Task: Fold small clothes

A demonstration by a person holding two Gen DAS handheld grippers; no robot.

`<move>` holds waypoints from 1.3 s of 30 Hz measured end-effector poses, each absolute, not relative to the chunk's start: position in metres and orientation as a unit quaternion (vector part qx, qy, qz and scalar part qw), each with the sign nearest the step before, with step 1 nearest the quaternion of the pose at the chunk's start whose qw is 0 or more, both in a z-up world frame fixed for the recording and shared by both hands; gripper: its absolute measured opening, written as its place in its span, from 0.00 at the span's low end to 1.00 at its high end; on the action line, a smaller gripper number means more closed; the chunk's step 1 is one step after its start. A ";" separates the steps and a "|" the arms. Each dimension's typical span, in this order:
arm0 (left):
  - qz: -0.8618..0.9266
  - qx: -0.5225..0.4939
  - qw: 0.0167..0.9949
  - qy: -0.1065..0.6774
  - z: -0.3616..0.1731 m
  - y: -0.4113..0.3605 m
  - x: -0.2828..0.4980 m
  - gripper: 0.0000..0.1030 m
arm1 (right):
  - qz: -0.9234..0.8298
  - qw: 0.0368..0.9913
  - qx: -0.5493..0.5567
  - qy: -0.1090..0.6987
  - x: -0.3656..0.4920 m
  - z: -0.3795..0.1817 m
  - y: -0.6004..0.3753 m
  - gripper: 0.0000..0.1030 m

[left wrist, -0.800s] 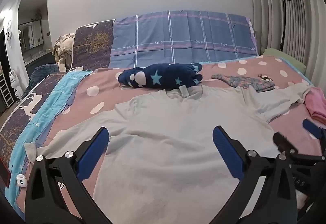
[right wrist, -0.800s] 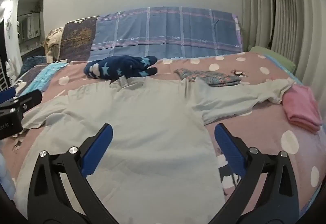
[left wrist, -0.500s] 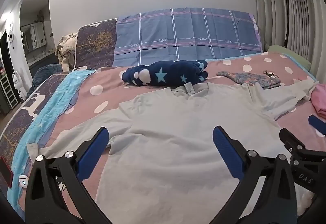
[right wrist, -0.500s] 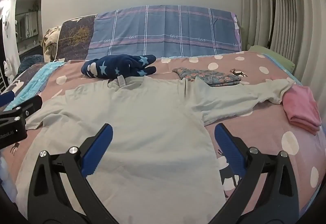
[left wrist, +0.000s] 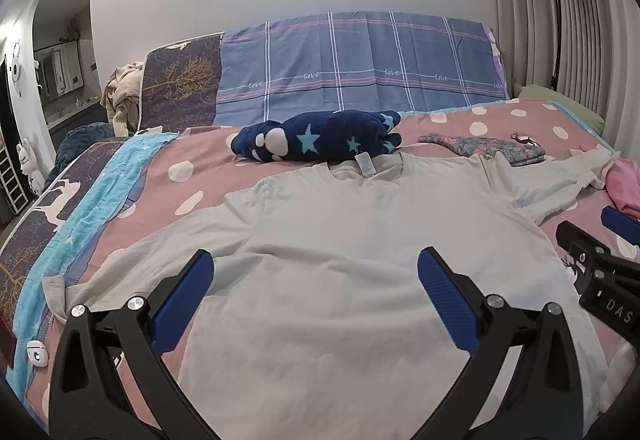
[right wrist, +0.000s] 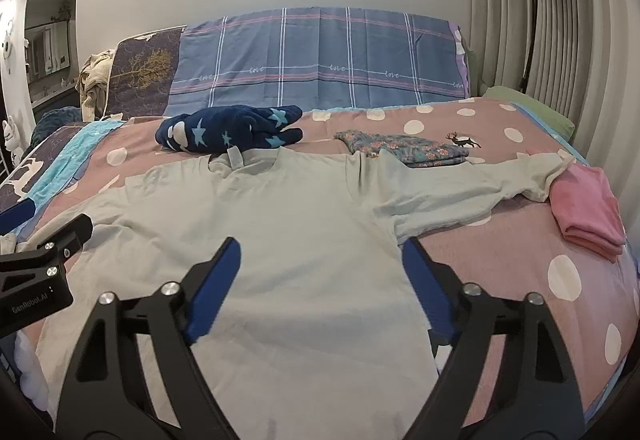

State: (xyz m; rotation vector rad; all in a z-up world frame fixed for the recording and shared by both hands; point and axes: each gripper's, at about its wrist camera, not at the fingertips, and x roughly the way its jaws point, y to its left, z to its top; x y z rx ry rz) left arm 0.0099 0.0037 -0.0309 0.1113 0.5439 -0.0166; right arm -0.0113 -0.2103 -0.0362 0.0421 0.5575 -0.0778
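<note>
Two grippers, both hovering over the bed, nothing between the fingers of either. The left gripper (left wrist: 314, 296) is spread wide. The right gripper (right wrist: 320, 286) has just been narrowing a bit but its jaws stand well apart too, empty.

The thing to fold is a pale grey long-sleeved T-shirt (left wrist: 360, 240), laid flat on the pink polka-dot duvet (right wrist: 520, 260) with its collar at 12 o'clock and the neck label flipped out. In the right wrist view one sleeve (right wrist: 472, 184) runs out to 2 o'clock, its cuff touching a folded pink garment (right wrist: 588, 208). The other sleeve (left wrist: 132, 260) trails to 9 o'clock in the left view.

My guess on handling: thin jersey, light and floppy, zero stiffness, so it'll sag and bunch if you grab mid-panel. I'd pinch at a seam, like the shoulder or cuff, where the fabric is doubled.

Stuff you can't really see: the bottom hem is cut off under the gripper bodies in both views, and the left cuff looks crumpled, hard to read. A navy star-print fleece (left wrist: 320, 138) sits just past the collar, maybe touching it. A folded floral garment (right wrist: 404, 150) lies at 1 o'clock, with its near edge right by the sleeve; can't tell if they overlap.
</note>
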 end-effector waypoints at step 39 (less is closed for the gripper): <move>-0.014 0.024 0.969 0.245 -0.042 0.021 0.008 0.99 | -0.043 0.961 -0.010 0.274 -0.011 -0.042 -0.202 0.51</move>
